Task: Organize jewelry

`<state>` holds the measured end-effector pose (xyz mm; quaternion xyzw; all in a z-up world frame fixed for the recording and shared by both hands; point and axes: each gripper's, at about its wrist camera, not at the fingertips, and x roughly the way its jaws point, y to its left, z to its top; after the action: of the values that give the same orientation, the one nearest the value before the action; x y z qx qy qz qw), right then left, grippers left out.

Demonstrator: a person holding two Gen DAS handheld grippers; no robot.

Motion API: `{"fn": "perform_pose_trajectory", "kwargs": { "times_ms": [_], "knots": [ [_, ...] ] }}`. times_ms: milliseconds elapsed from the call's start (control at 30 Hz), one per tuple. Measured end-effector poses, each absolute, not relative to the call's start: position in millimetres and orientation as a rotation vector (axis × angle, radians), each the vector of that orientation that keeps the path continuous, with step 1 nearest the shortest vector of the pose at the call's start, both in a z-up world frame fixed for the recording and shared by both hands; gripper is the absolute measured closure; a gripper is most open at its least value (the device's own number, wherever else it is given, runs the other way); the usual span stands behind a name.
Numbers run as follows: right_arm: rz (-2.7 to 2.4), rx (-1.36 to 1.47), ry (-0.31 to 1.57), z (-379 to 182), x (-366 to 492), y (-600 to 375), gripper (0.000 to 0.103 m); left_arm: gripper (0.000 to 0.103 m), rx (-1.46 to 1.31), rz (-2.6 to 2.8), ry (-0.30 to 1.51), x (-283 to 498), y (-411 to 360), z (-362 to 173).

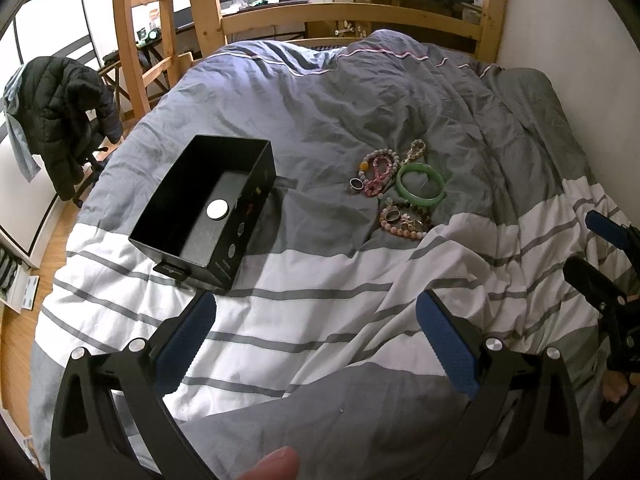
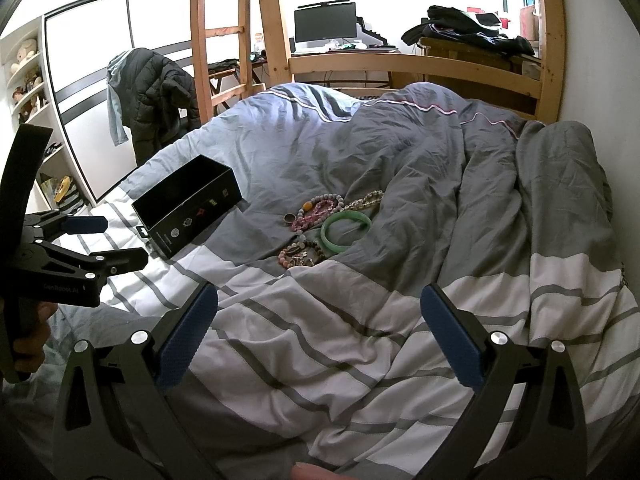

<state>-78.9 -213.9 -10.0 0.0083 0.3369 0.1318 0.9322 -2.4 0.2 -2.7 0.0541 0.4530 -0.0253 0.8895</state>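
Both tools idle, nothing picked yet. Left tool (image 1: 314, 344) has its blue pads spread wide apart over the striped part of the duvet, holding nothing. Right tool (image 2: 318, 338) same: pads wide apart, holding nothing.

Step in hand, my read: first pick from the jewelry pile (image 1: 400, 188) into the black box (image 1: 208, 208).

How to do it well:
- Box is open-topped, to the left of the pile, well apart from it. It sits on soft duvet, so it may tip or slide if nudged; drop items from above, don't push the wall.
- Start with the green bangle (image 1: 421, 182): biggest, rigid, lies flat at the right edge of the pile. Pinch across its rim with one pad inside the ring.
- Beaded bracelets (image 1: 378, 170) are tangled and touching each other; lift slowly, expect a neighbour to come along.
- Rings (image 1: 356, 185) last: small, sunk in fabric folds, easy to pinch cloth instead.
- A white round disc (image 1: 217, 209) already lies on the box floor; can't tell what it is.

Surface: bed (image 2: 400, 152) with wrinkled grey and white-striped duvet, uneven, lots of folds.

Room: wooden bunk frame (image 2: 416, 68) and ladder (image 2: 218, 36), desk (image 2: 340, 50) behind with a monitor (image 2: 325, 22), dark jacket (image 2: 156, 92) draped over a chair, shelves (image 2: 28, 76) with soft toys on the far left.
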Motion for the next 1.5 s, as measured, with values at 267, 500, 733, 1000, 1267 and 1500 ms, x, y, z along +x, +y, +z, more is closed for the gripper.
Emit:
{"fn": "perform_pose_trajectory", "kwargs": {
  "times_ms": [267, 500, 733, 1000, 1267, 1500],
  "knots": [
    [0.27, 0.018, 0.69, -10, -79, -214, 0.003, 0.005, 0.123, -0.049, 0.95, -2, 0, -3],
    [0.269, 0.016, 0.692, -11, -79, -213, 0.003, 0.005, 0.116, -0.055, 0.941, -1, 1, -5],
    [0.233, -0.046, 0.683, -14, -72, -207, 0.003, 0.005, 0.141, -0.072, 0.815, 7, -10, -7],
    [0.196, -0.067, 0.708, -19, -43, -213, 0.003, 0.005, 0.105, -0.188, 0.826, 31, -29, -24],
    [0.169, -0.133, 0.721, -22, 3, -206, 0.003, 0.01, 0.19, -0.227, 0.873, 54, -50, -53],
    [0.209, -0.097, 0.749, -29, 54, -197, 0.003, 0.034, 0.158, -0.297, 0.958, 90, -64, -84]
  ]
}}
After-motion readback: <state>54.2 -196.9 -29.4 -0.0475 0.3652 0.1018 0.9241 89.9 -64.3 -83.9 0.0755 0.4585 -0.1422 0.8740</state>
